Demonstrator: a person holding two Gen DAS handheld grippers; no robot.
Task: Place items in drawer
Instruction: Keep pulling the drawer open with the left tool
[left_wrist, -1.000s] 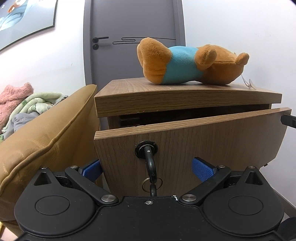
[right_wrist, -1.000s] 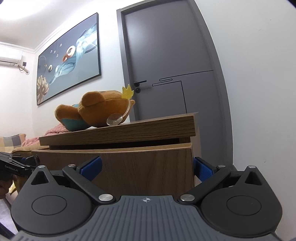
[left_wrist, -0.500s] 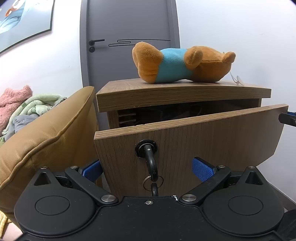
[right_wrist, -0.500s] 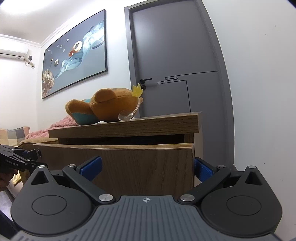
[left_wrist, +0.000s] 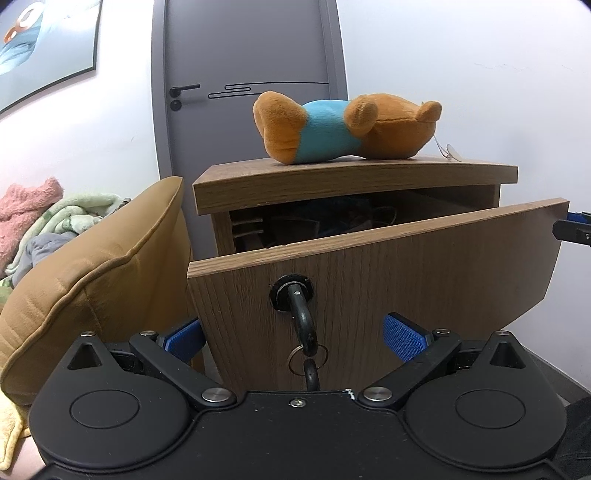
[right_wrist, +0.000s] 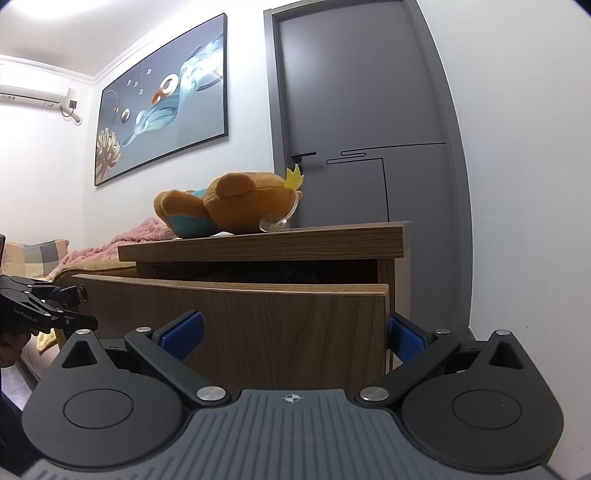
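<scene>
A brown plush toy (left_wrist: 343, 129) in a blue shirt lies on top of the wooden nightstand (left_wrist: 351, 181); the right wrist view shows the plush toy (right_wrist: 229, 212) too. Below it the drawer front (left_wrist: 424, 266) stands partly pulled out, with a black key (left_wrist: 303, 321) hanging in its lock. Dark items (left_wrist: 332, 221) show dimly inside. My left gripper (left_wrist: 295, 338) is open, its fingers straddling the drawer front's left end. My right gripper (right_wrist: 293, 338) is open around the right end of the drawer front (right_wrist: 258, 314).
A tan leather cushion (left_wrist: 92, 266) presses against the nightstand's left side, with pink and green blankets (left_wrist: 44, 214) behind it. A grey door (left_wrist: 243, 55) stands behind the nightstand. White wall runs along the right. A framed picture (right_wrist: 159, 103) hangs on the left wall.
The drawer has slid further out and the gap under the nightstand top has widened. Both grippers have drawn back with it and stay open.
</scene>
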